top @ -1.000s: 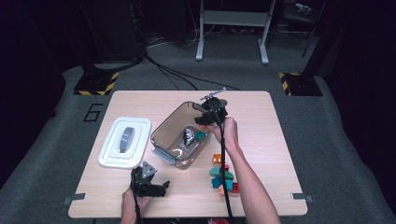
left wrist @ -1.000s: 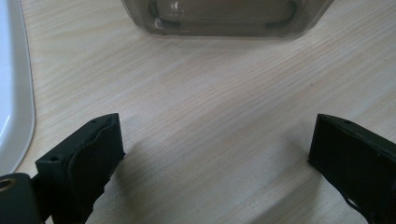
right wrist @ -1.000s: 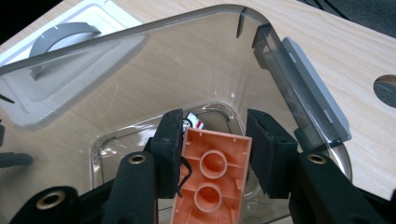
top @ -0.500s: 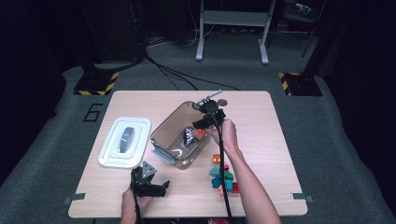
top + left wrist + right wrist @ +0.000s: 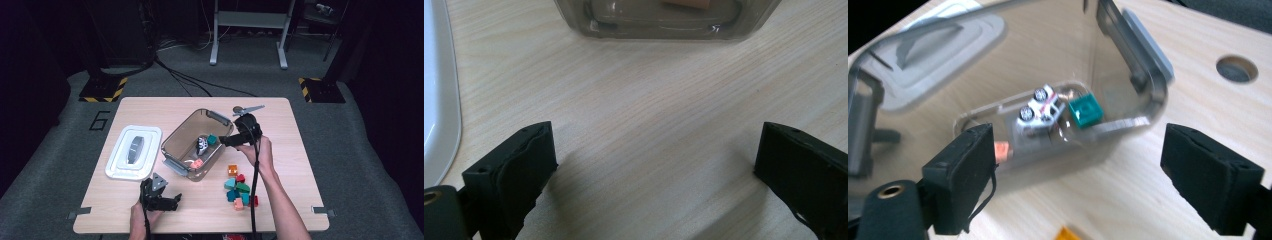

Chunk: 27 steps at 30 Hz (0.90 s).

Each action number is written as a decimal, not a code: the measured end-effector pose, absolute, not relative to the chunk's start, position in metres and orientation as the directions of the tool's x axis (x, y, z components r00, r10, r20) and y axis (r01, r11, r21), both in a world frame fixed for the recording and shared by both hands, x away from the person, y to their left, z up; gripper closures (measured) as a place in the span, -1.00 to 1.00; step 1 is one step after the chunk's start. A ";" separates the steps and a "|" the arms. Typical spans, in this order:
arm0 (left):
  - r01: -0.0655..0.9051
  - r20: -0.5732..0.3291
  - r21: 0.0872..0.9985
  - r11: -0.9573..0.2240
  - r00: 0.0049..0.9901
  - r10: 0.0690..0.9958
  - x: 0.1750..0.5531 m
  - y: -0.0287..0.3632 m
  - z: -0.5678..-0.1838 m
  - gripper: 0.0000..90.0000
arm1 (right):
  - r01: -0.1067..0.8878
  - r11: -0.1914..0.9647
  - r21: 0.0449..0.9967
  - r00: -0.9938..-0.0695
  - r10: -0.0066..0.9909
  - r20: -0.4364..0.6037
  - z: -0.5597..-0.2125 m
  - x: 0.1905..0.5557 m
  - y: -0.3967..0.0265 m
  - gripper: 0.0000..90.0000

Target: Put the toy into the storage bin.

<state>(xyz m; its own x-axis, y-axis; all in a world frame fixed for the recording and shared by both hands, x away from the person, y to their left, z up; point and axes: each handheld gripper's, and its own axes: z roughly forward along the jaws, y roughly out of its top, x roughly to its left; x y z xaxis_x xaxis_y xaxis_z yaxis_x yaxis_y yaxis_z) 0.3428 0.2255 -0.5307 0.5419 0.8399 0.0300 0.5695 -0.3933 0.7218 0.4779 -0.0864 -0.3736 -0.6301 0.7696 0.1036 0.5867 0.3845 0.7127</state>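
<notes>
The right hand-held gripper hung at the rim of the clear box in the middle of the desk. Its jaws had just been opening, and they stood wide with nothing between them. A small green block lay inside the box, next to a little toy car and an orange block. The green block looked already dropped in. More blocks sat in a little pile on the desk, just beside the box, on the side near the person. They were probably next. These blocks looked hard and very light, with smooth sides, so they might slip. It would be best to pinch one by two flat sides, across the middle, and not too hard. The ones in the pile touched each other, so taking one from the edge looked easier. The left hand-held gripper rested low near the front of the desk, with its jaws wide and holding nothing. The white lid lay flat to the left of the box.
</notes>
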 end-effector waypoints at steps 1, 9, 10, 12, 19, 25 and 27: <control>0.569 0.031 0.722 -0.395 0.543 0.839 0.343 0.226 -0.531 -0.94 | 0.587 0.381 0.715 -0.626 0.773 0.102 -0.377 0.475 -0.092 -0.71; 0.570 0.029 0.722 -0.392 0.541 0.840 0.343 0.225 -0.531 -0.94 | 0.625 0.373 0.686 -0.601 0.791 0.117 -0.407 0.457 -0.120 -0.80; 0.570 0.029 0.722 -0.392 0.541 0.840 0.343 0.225 -0.531 -0.94 | 0.629 0.373 0.682 -0.600 0.791 0.120 -0.412 0.456 -0.122 -0.80; 0.571 0.028 0.722 -0.392 0.541 0.840 0.343 0.225 -0.531 -0.94 | 0.647 0.379 0.662 -0.592 0.796 0.123 -0.422 0.452 -0.125 -0.80; 0.571 0.028 0.721 -0.392 0.541 0.840 0.343 0.226 -0.531 -0.94 | 0.680 0.399 0.615 -0.583 0.802 0.125 -0.454 0.443 -0.125 -0.72; 0.573 0.024 0.722 -0.387 0.539 0.842 0.343 0.225 -0.531 -0.94 | 0.709 0.412 0.572 -0.574 0.809 0.128 -0.478 0.437 -0.125 -0.68; 0.574 0.022 0.722 -0.387 0.539 0.842 0.343 0.225 -0.531 -0.94 | 0.710 0.418 0.566 -0.577 0.807 0.128 -0.482 0.436 -0.125 -0.67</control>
<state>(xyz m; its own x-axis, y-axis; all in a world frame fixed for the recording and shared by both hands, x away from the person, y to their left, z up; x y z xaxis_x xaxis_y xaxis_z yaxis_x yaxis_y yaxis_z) 0.3430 0.2254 -0.5309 0.5390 0.8420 0.0224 0.5741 -0.3867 0.7217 0.4363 -0.1253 -0.4819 -0.5768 0.8069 0.1277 0.7105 0.4183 0.5660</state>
